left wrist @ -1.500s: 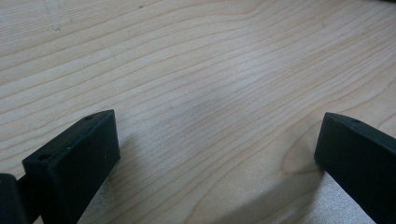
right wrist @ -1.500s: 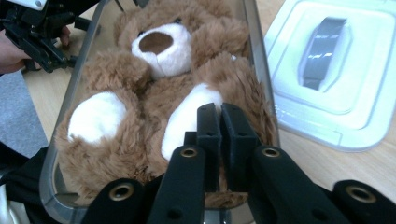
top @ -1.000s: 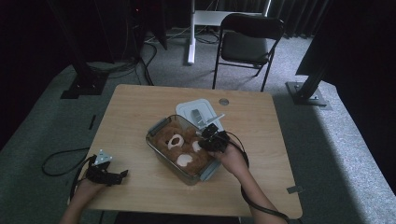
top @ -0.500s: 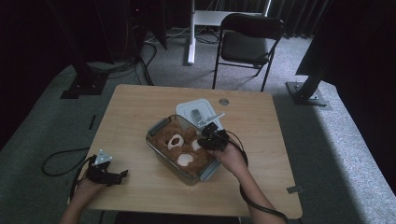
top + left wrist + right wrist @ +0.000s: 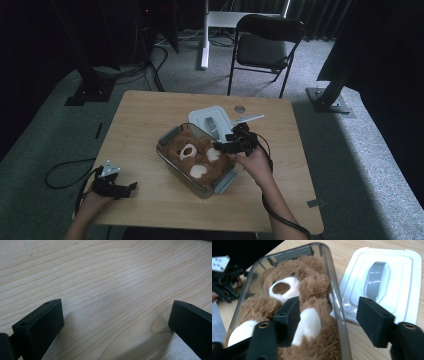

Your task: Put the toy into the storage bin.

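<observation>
Teddy bear (image 5: 294,315) fills its clear container (image 5: 338,312) beneath the right gripper (image 5: 329,315), jaws just opened wide, empty.

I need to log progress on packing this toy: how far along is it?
Done: the teddy bear lies inside the clear box. In hand: the right claw has just been opening, nothing between its jaws. Left: the white lid lies beside the box, not yet on.

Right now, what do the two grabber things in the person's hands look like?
Both are black. The left gripper has a grey three-cornered plate on top and a black cable looping off the table edge. The right gripper trails a black cable along the forearm. Up close, each has two chunky, flat-faced black jaws with small round screw holes.
</observation>
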